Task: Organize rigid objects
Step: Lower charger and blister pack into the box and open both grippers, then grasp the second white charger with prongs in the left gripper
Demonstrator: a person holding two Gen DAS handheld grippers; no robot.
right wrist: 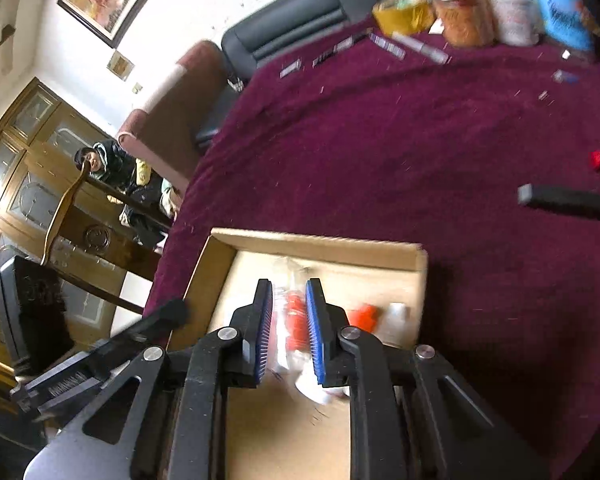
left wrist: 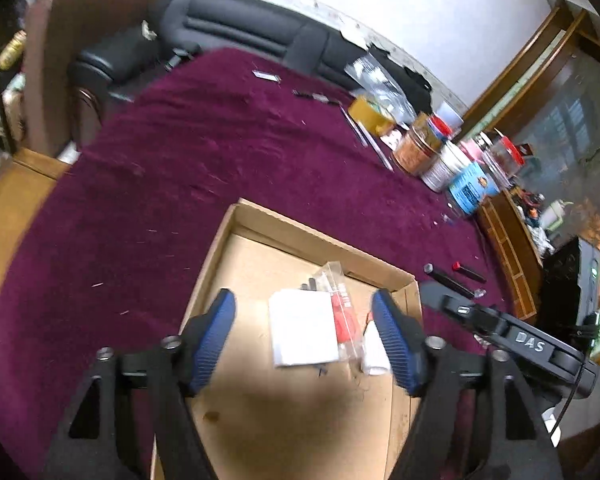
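Observation:
A shallow cardboard box [left wrist: 312, 240] lies on a maroon tablecloth [left wrist: 180, 168]. Inside it lie a white card [left wrist: 302, 326], a clear packet with red contents [left wrist: 342, 312] and a small white piece [left wrist: 374, 350]. My left gripper [left wrist: 304, 336] hovers open and empty over the box. My right gripper [right wrist: 288, 328] hangs over the same box [right wrist: 320, 244], its jaws narrowly apart around the clear red packet [right wrist: 294, 320]; the view is blurred and contact is unclear. An orange item [right wrist: 362, 316] and a white item [right wrist: 396, 316] lie beside it.
Two black sticks [left wrist: 450, 282], one red-tipped [left wrist: 468, 272], lie on the cloth right of the box. Jars and tins [left wrist: 440, 152], yellow tape [left wrist: 370, 114] and pens [left wrist: 364, 132] crowd the far right edge. A black sofa [left wrist: 240, 28] and chairs stand beyond the table.

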